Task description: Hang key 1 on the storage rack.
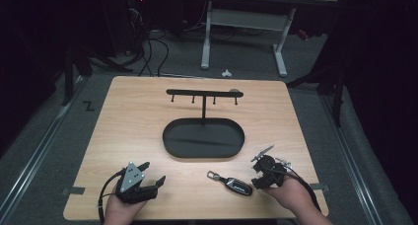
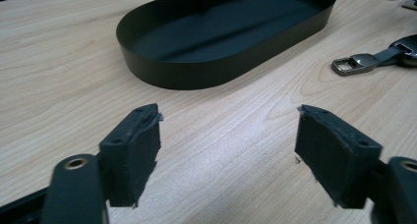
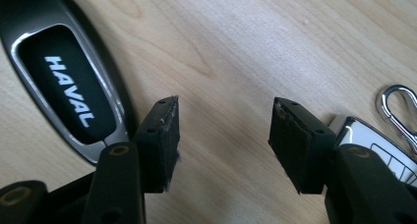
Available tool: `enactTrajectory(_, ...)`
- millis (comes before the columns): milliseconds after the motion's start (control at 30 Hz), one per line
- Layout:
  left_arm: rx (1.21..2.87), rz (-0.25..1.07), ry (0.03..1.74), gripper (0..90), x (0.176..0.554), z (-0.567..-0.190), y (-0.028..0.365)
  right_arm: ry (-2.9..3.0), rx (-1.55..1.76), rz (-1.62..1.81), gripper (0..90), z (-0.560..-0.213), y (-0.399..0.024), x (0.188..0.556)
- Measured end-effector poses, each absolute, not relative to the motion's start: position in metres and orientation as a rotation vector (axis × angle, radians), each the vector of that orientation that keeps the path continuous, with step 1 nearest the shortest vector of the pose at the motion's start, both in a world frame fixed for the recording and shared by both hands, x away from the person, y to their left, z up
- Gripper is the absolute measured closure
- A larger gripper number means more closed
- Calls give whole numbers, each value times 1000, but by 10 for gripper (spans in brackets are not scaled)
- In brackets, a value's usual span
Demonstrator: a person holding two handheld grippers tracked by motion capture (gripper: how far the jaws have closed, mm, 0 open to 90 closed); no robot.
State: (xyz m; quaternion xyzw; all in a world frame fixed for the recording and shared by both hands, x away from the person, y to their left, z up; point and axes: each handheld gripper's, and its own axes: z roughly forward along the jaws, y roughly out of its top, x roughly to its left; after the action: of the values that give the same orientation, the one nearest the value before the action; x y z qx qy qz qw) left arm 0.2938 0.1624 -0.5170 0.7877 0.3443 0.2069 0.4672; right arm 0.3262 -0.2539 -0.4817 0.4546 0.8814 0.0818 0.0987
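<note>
Right tongs (image 3: 223, 140): jaws spread, bare wood between the pads, nothing pinched. Black HAVAL key fob (image 3: 69, 91) lies flat on the desk (image 1: 128, 131) just beside one jaw, not touching the pad; a second, silver-trimmed key fob (image 3: 373, 145) with a ring sits just behind the other jaw. Both near the desk's front edge, toward the right corner.

Left tongs (image 2: 228, 150): jaws spread, empty, low over the wood near the front left corner. Black oval tray (image 2: 196, 76) at mid-desk, with a hook rack (image 1: 203, 93) rising from its far side.
</note>
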Motion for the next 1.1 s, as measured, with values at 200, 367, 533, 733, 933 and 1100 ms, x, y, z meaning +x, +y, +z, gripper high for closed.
enactTrajectory(200, 1950, 501, 843, 112, 294, -518, 159, 2679, 1354, 157, 409, -477, -250, 335)
enactTrajectory(367, 1953, 504, 843, 48, 294, -517, 158, 2712, 1330, 90, 367, -475, -246, 340)
enactTrajectory(533, 1955, 485, 859, 1, 297, -519, 157, 2730, 1287, 59, 345, -473, -242, 342)
enactTrajectory(733, 1942, 497, 863, 1, 297, -518, 158, 2761, 1272, 97, 329, -465, -233, 345)
enactTrajectory(933, 1934, 490, 860, 1, 297, -517, 159, 2778, 1255, 135, 330, -459, -224, 347)
enactTrajectory(1100, 1933, 489, 860, 1, 297, -517, 160, 2805, 1204, 142, 318, -458, -212, 347)
